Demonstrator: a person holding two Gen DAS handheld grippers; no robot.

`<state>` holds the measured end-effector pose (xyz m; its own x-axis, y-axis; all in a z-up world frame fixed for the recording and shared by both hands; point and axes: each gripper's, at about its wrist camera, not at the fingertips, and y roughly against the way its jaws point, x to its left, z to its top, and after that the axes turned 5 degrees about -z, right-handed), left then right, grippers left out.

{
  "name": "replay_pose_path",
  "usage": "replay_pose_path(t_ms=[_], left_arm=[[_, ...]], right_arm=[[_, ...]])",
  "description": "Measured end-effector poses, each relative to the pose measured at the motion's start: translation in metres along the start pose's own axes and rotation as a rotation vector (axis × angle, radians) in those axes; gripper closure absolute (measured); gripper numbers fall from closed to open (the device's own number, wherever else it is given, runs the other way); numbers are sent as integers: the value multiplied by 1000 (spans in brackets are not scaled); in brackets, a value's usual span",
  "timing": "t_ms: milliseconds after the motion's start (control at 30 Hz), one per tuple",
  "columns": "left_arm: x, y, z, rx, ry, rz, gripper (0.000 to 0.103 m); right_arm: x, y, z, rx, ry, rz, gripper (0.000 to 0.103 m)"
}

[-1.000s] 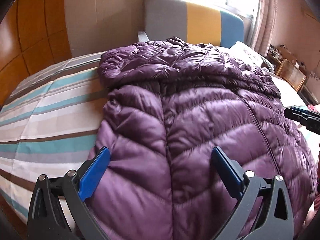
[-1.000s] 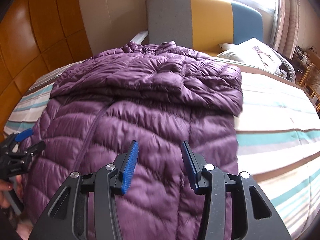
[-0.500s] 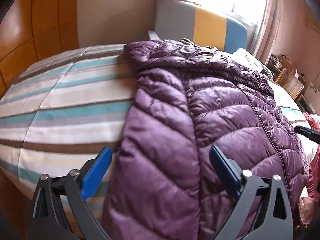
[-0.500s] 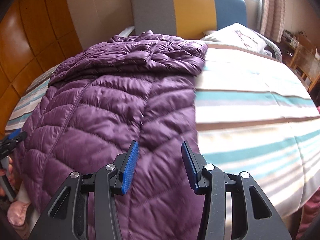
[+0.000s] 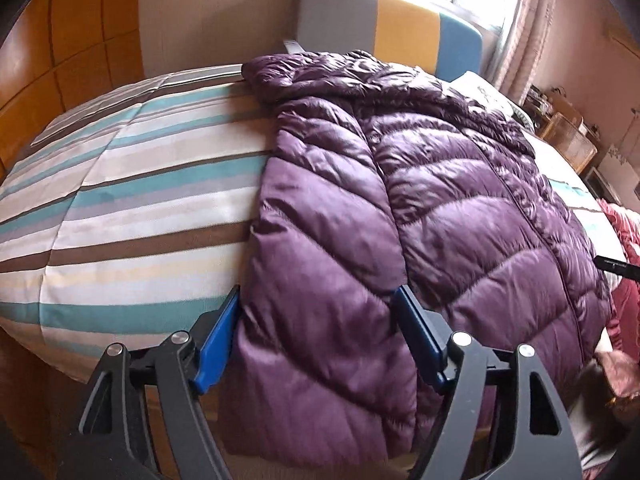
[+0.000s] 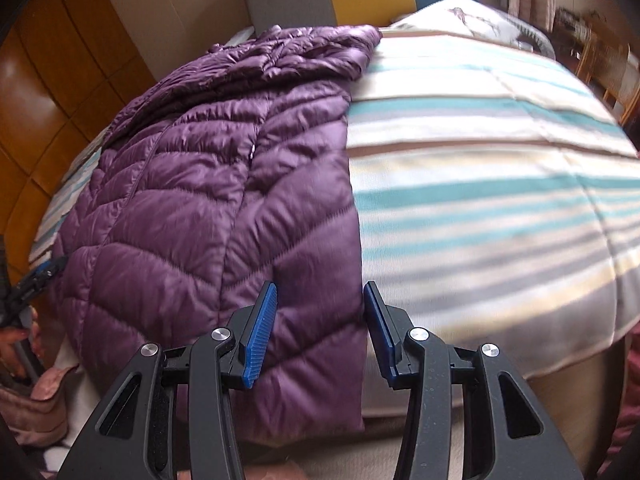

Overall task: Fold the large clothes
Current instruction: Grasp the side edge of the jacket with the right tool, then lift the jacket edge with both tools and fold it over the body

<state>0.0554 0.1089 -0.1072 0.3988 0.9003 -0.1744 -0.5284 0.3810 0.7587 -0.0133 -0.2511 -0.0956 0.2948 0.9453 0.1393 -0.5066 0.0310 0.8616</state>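
Striped duvet [image 5: 132,216] covers the bed, multicolour headboard [image 5: 404,28] behind, window glare top right. Purple down jacket [image 5: 460,216] lies flat along the bed, hood end toward the headboard, hem hanging over the near edge.

Left gripper [image 5: 316,334]: jaws spread, straddling the folded-in left panel near the hem, blue pads look to be against or just beside the fabric on both sides, not pinching yet. Right gripper [image 6: 320,328]: jaws spread, lined up on the jacket's right edge at the hem, one pad over fabric, the other over the duvet.

Risks as I read them:
- Shell is slick and puffy. A shallow pinch likely catches only the top layer, so the lower layers slide out mid-lift.
- Right side sits on the jacket/duvet boundary. Closing there could grab bedding along with the hem.
- Hem overhangs the bed edge; uneven pull from the two sides could drag the whole thing off.
- Folded-in panel is loose, may spring open when lifted.
- Pink fabric [image 5: 624,240] is heaped near the jacket's right side; snag risk.
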Motion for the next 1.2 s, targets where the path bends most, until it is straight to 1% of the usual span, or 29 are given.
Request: replay_pose_path(t_ms=[100, 200, 267, 300, 333, 367, 400, 433, 467, 500, 533, 567, 600, 633, 767, 900, 1033, 1067, 1133, 1200], left_arm=[[0, 3, -4, 16, -14, -3, 29], [-3, 5, -8, 28, -41, -2, 29], [-3, 5, -9, 28, -45, -6, 32], [-2, 6, -9, 25, -41, -10, 35], [-3, 6, -9, 25, -38, -17, 41], [-4, 7, -9, 26, -44, -21, 52], [-7, 8, -9, 27, -53, -26, 57], [-9, 8, -9, 26, -62, -36, 70], [-12, 9, -9, 28, -68, -52, 84], [-17, 11, -10, 28, -83, -67, 88], [-20, 13, -10, 21, -98, -63, 93], [-26, 17, -10, 1, -128, -58, 94], [-29, 23, -9, -23, -142, -72, 95], [-31, 28, -8, -43, -144, -91, 96], [-34, 58, -1, -170, -135, -158, 97], [-34, 87, 4, -293, -126, -231, 97], [-38, 108, 9, -393, -147, -264, 97], [-38, 113, 10, -410, -148, -275, 97], [-37, 126, 13, -460, -152, -312, 97], [-38, 136, 18, -505, -158, -332, 97]], right_arm=[[-3, 1, -6, 18, -26, 33, 58], [1, 1, -9, 29, -11, 42, 58], [7, 0, -11, 36, 20, 45, 58], [11, -1, -11, 36, 42, 43, 67], [14, -1, -12, 35, 63, 35, 74], [15, -1, -12, 33, 72, 31, 77], [17, -1, -12, 34, 76, 42, 87], [18, -1, -12, 38, 77, 59, 93], [19, 0, -11, 37, 83, 72, 94], [20, 1, -11, 32, 90, 79, 96], [21, 3, -11, 24, 96, 90, 97], [21, 7, -9, 8, 94, 115, 97], [20, 11, -8, -7, 85, 140, 97], [20, 14, -6, -19, 77, 160, 98], [16, 33, 1, -87, 49, 265, 98], [15, 49, 7, -150, 34, 338, 98], [12, 67, 14, -236, -2, 470, 98], [11, 73, 16, -262, -10, 515, 98], [12, 85, 20, -312, -8, 586, 98], [13, 94, 27, -354, 1, 641, 98]])
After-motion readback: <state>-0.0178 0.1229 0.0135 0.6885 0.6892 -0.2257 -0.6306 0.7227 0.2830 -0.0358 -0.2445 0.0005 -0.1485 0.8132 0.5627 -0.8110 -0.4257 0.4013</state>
